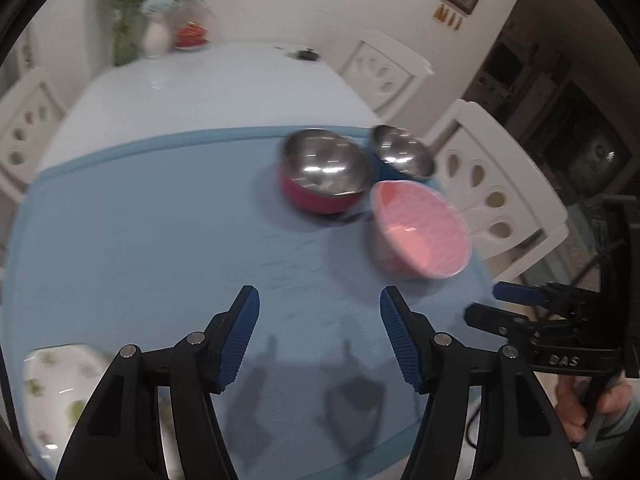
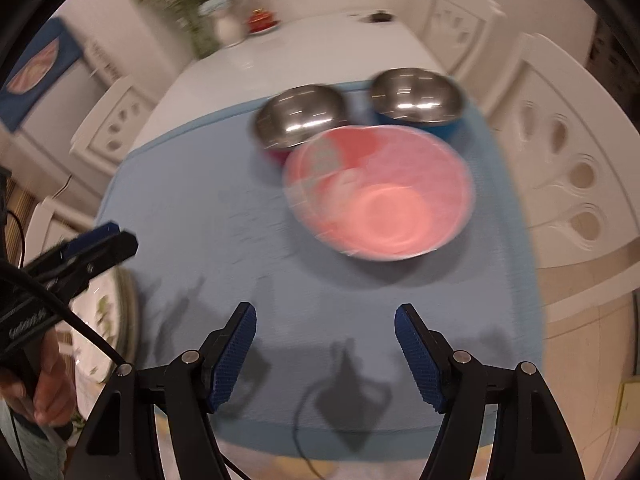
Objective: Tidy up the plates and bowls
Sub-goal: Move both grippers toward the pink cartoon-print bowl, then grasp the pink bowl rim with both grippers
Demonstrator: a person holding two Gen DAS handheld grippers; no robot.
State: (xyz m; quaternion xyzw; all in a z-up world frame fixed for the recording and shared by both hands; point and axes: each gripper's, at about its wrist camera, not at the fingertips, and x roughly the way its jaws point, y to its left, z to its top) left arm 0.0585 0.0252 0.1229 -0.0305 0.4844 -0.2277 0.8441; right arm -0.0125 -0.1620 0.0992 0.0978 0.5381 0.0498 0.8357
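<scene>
Three bowls stand on a blue mat (image 1: 140, 240) (image 2: 192, 216). A pink plastic bowl (image 1: 420, 228) (image 2: 380, 196) is nearest. Behind it sit a steel bowl with a red outside (image 1: 326, 172) (image 2: 300, 116) and a steel bowl with a blue outside (image 1: 400, 152) (image 2: 416, 98). My left gripper (image 1: 320, 332) hangs open above the bare mat, left of the bowls, nothing between its fingers. My right gripper (image 2: 325, 344) is open too, just short of the pink bowl and empty. A white plate with green leaf print (image 1: 60, 392) (image 2: 104, 320) lies at the mat's near left corner.
The mat lies on a white table (image 1: 208, 84) with white chairs (image 1: 492, 196) (image 2: 568, 168) around it. A vase of flowers (image 1: 156, 36) and a red item (image 1: 192, 36) stand at the table's far end. A person's hand (image 1: 584, 404) (image 2: 48, 380) holds each gripper.
</scene>
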